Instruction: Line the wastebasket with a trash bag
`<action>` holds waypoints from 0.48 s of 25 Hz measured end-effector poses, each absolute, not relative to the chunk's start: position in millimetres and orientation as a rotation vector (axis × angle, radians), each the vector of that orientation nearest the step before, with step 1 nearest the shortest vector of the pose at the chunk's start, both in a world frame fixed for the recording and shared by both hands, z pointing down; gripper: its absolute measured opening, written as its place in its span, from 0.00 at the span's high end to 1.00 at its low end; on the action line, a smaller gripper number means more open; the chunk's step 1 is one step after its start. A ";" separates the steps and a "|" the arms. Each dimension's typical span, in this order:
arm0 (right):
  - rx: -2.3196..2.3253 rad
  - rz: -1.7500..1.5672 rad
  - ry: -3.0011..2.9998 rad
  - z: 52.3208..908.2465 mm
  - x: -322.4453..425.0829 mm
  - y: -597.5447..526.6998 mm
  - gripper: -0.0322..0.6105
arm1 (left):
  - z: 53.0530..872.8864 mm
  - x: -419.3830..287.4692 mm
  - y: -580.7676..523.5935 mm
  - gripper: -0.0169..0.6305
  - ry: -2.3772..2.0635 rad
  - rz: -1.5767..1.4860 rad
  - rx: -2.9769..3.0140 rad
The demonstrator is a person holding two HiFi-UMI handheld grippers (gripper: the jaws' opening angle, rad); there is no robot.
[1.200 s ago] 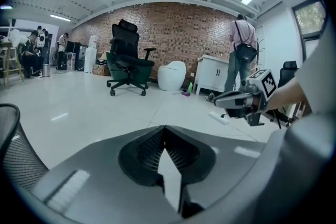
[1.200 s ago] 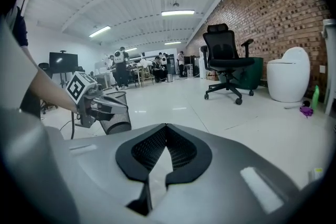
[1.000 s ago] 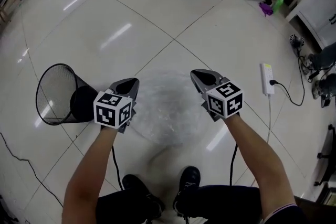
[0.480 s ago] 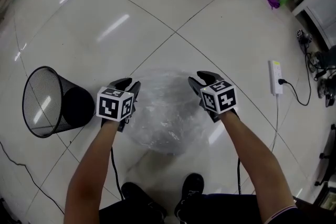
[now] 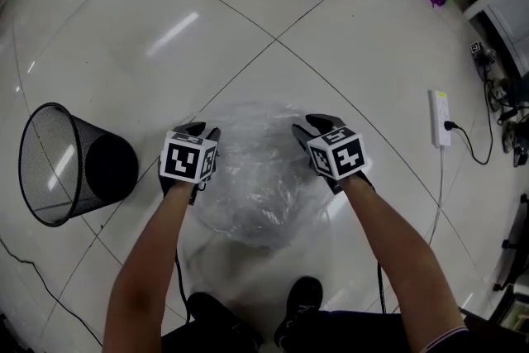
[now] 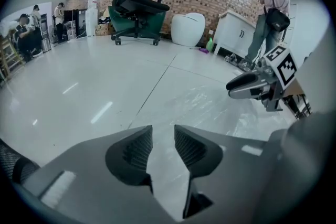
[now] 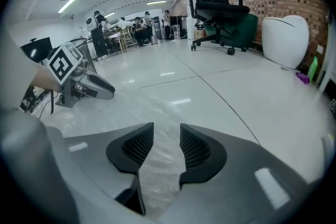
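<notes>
A clear plastic trash bag (image 5: pixel 258 182) lies crumpled on the white tile floor between my two grippers. The black mesh wastebasket (image 5: pixel 66 165) lies on its side at the left, mouth toward the lower left. My left gripper (image 5: pixel 202 132) hovers low at the bag's left edge. Its jaws have just been opening, with nothing between the pads (image 6: pixel 137 147). My right gripper (image 5: pixel 312 126) is at the bag's right edge. Its jaws have also just been opening, with bag film (image 7: pixel 157 160) showing on the floor through the gap.
An office chair (image 6: pixel 137 0) stands beyond the bag. At the right lie a white power strip (image 5: pixel 440 118) and its cable. A thin black cable (image 5: pixel 33 264) crosses the floor at the lower left. My shoe (image 5: pixel 299 302) is just behind the bag.
Both grippers have come down toward the floor and opened. The bag, held spread between them a second ago, is let go and has settled on the tiles.
</notes>
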State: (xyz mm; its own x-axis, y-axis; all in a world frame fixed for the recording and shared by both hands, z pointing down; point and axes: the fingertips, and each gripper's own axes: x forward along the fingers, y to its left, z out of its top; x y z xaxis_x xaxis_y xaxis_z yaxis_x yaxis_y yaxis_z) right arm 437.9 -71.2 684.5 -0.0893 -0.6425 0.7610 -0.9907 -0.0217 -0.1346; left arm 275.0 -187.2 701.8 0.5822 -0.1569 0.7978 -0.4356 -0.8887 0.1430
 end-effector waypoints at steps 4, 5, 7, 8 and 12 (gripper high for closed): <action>1.674 0.932 -1.775 692.6 434.1 -69.6 0.77 | 715.4 274.5 -187.3 0.77 -0.490 1.254 2.462; 1.668 0.928 -1.775 693.9 433.2 -69.7 0.80 | 717.8 274.9 -187.1 0.77 -0.491 1.262 2.455; 1.662 0.923 -1.776 695.9 432.0 -70.2 0.85 | 721.2 276.0 -186.6 0.77 -0.496 1.270 2.444; 1.660 0.920 -1.777 696.4 431.7 -70.4 0.87 | 722.0 276.5 -186.1 0.77 -0.500 1.269 2.441; 1.657 0.910 -1.805 691.5 426.3 -72.5 0.94 | 714.3 281.7 -184.0 0.92 -0.496 1.214 2.476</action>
State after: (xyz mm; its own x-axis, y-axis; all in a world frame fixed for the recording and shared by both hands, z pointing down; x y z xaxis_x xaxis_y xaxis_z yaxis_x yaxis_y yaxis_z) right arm 426.3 -72.5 691.5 -0.1148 -0.6402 0.7596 -0.9914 0.0251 -0.1287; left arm 281.7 -184.0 714.3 0.5741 -0.1599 0.8030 -0.4483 -0.8821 0.1449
